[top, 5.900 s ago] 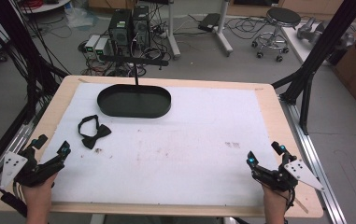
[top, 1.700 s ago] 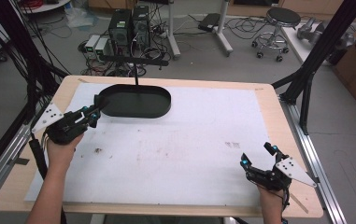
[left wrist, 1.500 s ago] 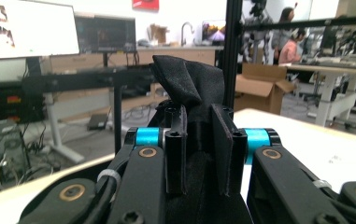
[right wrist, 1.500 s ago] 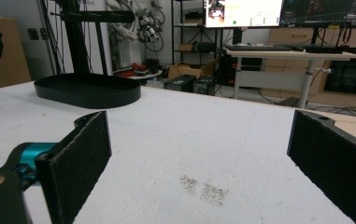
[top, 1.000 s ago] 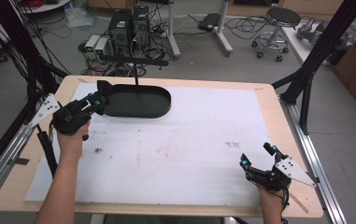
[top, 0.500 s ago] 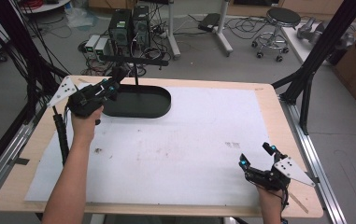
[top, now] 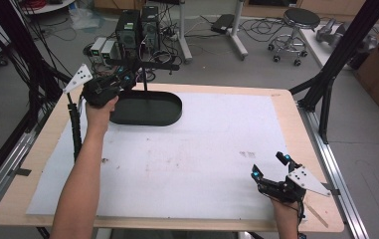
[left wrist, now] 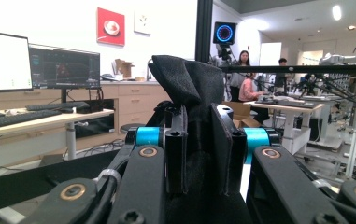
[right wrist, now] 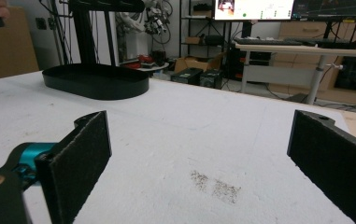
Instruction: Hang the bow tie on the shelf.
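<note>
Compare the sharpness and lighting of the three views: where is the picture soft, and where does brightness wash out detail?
High view: even light, slightly soft throughout; the left gripper looks smeared. Left gripper view: the black fabric is fairly sharp, while the room behind and its ceiling lights bloom. Right gripper view: the near pads are blurred, and the white table cover is bright and nearly featureless.

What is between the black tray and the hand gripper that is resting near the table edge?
Bare white mat lies between the black tray and the right gripper, seen in the high view.

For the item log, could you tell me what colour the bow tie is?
Black; the bow tie shows best in the left gripper view.
</note>
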